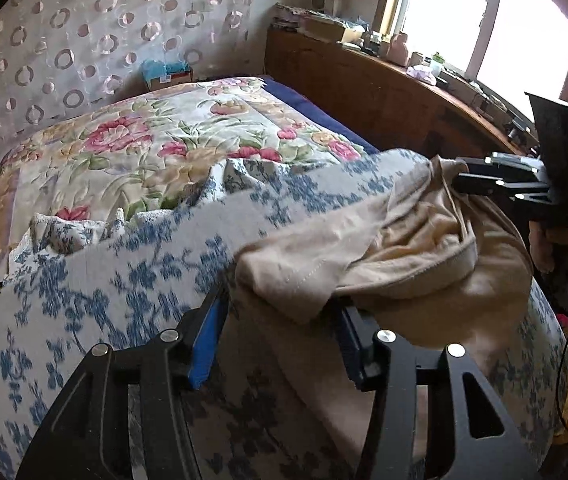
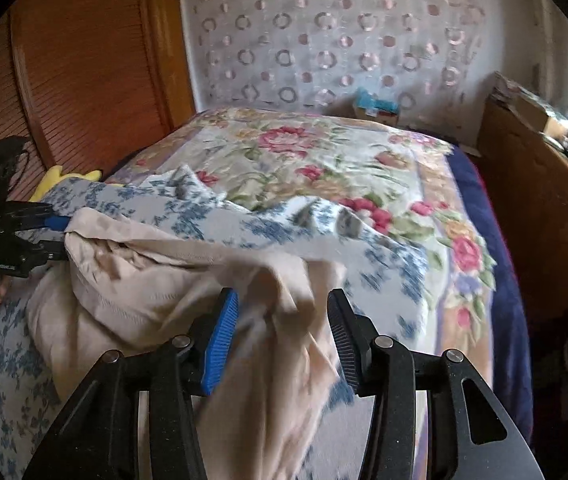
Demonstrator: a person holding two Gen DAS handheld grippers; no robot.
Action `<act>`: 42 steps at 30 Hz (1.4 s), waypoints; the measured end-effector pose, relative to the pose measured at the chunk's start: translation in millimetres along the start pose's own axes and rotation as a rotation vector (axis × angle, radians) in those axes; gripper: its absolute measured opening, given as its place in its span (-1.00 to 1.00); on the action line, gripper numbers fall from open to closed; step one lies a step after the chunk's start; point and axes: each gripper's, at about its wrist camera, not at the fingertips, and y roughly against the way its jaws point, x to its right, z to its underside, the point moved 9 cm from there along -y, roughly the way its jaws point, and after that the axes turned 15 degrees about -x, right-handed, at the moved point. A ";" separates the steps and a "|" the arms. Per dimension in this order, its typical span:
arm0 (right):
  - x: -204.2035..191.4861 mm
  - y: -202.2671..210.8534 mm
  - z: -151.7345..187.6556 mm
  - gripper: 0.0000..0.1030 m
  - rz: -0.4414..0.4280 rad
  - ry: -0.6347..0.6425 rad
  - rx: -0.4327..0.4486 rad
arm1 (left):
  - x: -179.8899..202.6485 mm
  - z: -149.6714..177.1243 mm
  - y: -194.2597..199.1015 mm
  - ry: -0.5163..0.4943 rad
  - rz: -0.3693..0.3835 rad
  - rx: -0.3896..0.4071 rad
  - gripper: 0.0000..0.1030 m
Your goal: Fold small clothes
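On the blue-flowered bedspread [image 1: 132, 280], the crumpled beige cotton garment [image 1: 424, 256] stretches between our left gripper [image 1: 280, 344] and right gripper [image 2: 282, 340], both half-open, cloth loose between the jaws.

beige knit garment [image 2: 156, 280] on blue-flowered white cloth [image 1: 132, 264] | that cloth on rose-patterned quilt [image 1: 172, 136] | left gripper [image 1: 280, 344] and right gripper [image 2: 282, 340] at garment's opposite ends

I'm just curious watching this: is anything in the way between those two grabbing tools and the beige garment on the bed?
Nothing visible. The beige garment already lies between the fingers of both the left gripper and the right gripper, which are open around it, resting on the blue-patterned cloth.
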 end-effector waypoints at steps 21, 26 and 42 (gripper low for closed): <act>68.2 14.6 14.4 -0.27 0.100 -0.285 0.008 | -36.1 -9.3 15.0 0.124 -0.050 0.087 0.03; 41.7 26.6 17.8 0.27 0.061 -0.270 -0.001 | -21.5 -3.9 5.6 0.091 -0.024 0.053 0.03; 35.2 -3.8 23.9 0.32 0.020 -0.271 -0.110 | -8.1 -4.3 -21.6 0.071 0.028 -0.012 0.06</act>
